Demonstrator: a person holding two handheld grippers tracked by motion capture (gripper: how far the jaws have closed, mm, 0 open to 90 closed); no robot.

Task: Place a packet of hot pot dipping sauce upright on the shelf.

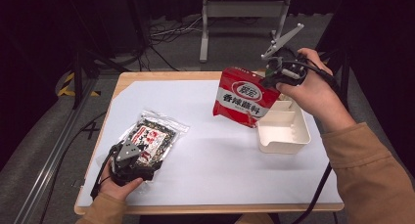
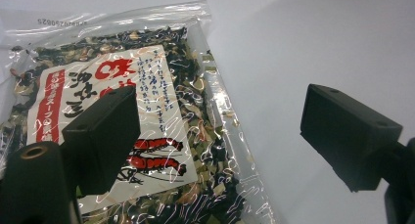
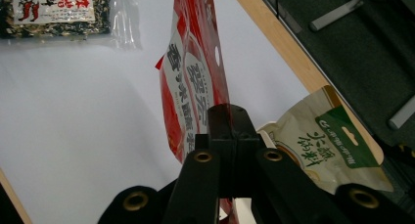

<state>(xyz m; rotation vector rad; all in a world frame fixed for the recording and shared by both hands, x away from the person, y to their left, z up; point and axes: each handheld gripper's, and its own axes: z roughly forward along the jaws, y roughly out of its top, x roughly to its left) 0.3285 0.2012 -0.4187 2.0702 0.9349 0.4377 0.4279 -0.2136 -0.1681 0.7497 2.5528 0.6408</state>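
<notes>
The white-covered wooden table (image 1: 205,185) carries a white plastic tray (image 1: 284,131) near its right edge. The right gripper (image 1: 274,77), raised over the tray's far corner, is clamped on the red foil seasoning pouch (image 1: 242,99), which hangs clear. The left gripper (image 1: 128,158), jaws spread and empty, rests at the near-left corner over the clear bag of dried seaweed (image 1: 154,136).

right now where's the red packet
In the high view the red packet hangs off the table at the right, pinched at its top corner by the right claw, just left of the white tray.
</notes>
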